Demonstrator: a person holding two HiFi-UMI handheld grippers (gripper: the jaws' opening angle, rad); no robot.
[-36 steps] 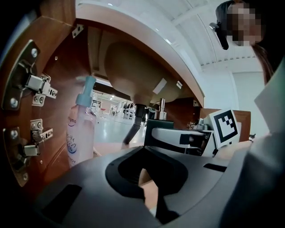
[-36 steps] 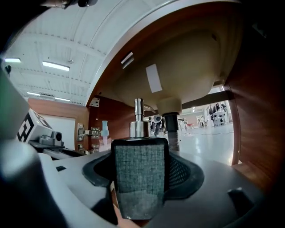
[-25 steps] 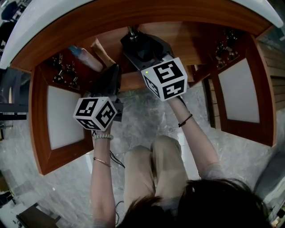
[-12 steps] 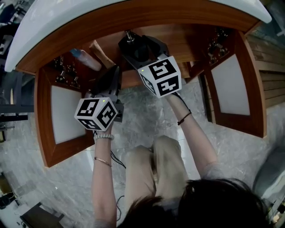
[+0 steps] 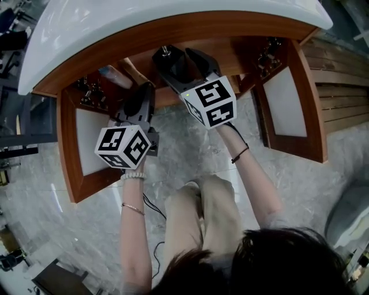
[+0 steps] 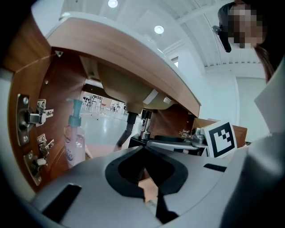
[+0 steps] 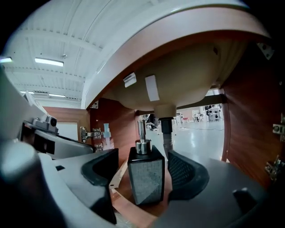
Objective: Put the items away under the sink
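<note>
A black square soap dispenser (image 7: 146, 178) with a chrome pump stands on the cabinet floor under the basin. It sits between the jaws of my right gripper (image 7: 142, 156), which have just been opening; a gap shows at the left pad, so the gripper is open. From the head view, the dispenser (image 5: 167, 53) and right gripper (image 5: 183, 62) are just inside the cabinet mouth. A clear bottle (image 6: 75, 142) with a teal pump stands at the cabinet's left wall. My left gripper (image 6: 143, 149) is shut and empty, to the right of that bottle, and from above it (image 5: 147, 91) points into the cabinet.
Both wooden cabinet doors (image 5: 86, 144) (image 5: 288, 103) stand swung out, hinges on the side walls (image 6: 33, 118). The basin's drain pipe (image 7: 167, 133) hangs behind the dispenser. The white countertop (image 5: 144, 17) overhangs the opening. The person's knees (image 5: 202, 201) are over the marble floor.
Both grippers have risen slightly at the cabinet mouth. The right jaws have spread a little around the dispenser. The head view has shifted, showing more countertop.
</note>
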